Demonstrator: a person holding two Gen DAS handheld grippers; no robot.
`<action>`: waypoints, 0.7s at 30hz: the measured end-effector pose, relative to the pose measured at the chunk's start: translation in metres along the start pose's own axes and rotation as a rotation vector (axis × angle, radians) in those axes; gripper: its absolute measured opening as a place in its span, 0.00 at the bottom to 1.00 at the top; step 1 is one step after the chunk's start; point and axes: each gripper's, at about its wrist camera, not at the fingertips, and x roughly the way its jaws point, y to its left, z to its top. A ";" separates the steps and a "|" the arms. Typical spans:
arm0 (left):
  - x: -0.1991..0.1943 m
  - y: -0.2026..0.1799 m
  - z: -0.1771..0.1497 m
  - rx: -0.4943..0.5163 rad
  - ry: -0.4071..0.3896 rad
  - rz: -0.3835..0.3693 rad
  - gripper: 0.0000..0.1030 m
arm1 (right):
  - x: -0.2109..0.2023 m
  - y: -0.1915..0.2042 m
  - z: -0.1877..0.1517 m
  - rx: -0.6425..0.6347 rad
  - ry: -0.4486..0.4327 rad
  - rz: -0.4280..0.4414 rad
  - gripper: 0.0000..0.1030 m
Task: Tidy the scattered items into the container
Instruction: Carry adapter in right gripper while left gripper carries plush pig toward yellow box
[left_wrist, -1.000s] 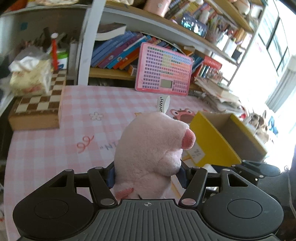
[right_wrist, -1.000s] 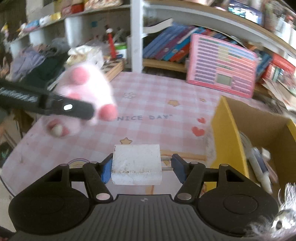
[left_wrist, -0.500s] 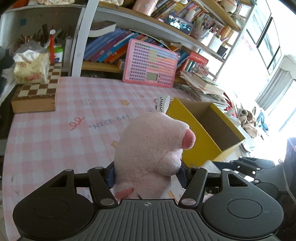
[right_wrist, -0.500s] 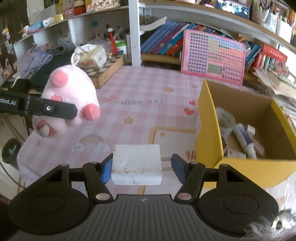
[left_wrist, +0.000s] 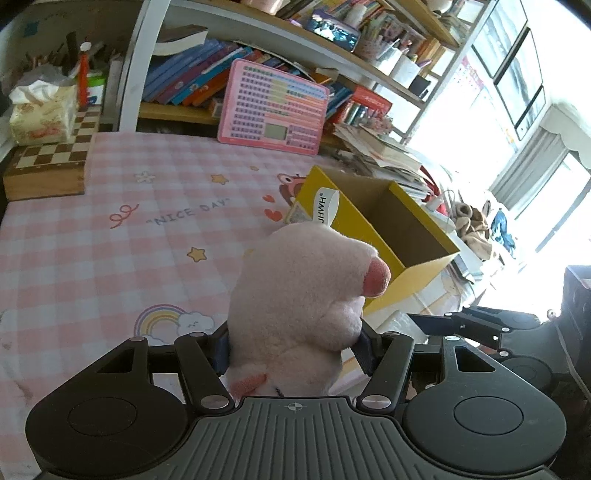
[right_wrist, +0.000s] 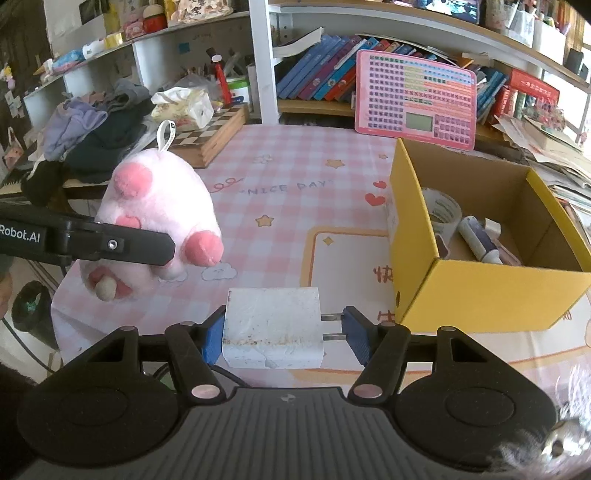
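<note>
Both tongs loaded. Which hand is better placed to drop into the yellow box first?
Right, probably. Its tongs hold the white plug adapter just beside the yellow box, whose open top lies right ahead. The left tongs grip the pink plush out over the table's far edge from the box.

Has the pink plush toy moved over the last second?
Yes. In the right wrist view the plush toy, clamped in the left tool, has drifted away from the chessboard toward the table's near edge.
</note>
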 end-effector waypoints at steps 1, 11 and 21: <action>0.000 -0.001 0.000 0.002 0.001 -0.002 0.60 | -0.002 0.000 -0.001 0.003 -0.004 -0.004 0.61; 0.010 -0.022 -0.002 0.038 0.030 -0.040 0.60 | -0.020 -0.014 -0.015 0.051 -0.023 -0.049 0.61; 0.026 -0.050 0.002 0.079 0.053 -0.084 0.60 | -0.041 -0.042 -0.027 0.118 -0.036 -0.101 0.61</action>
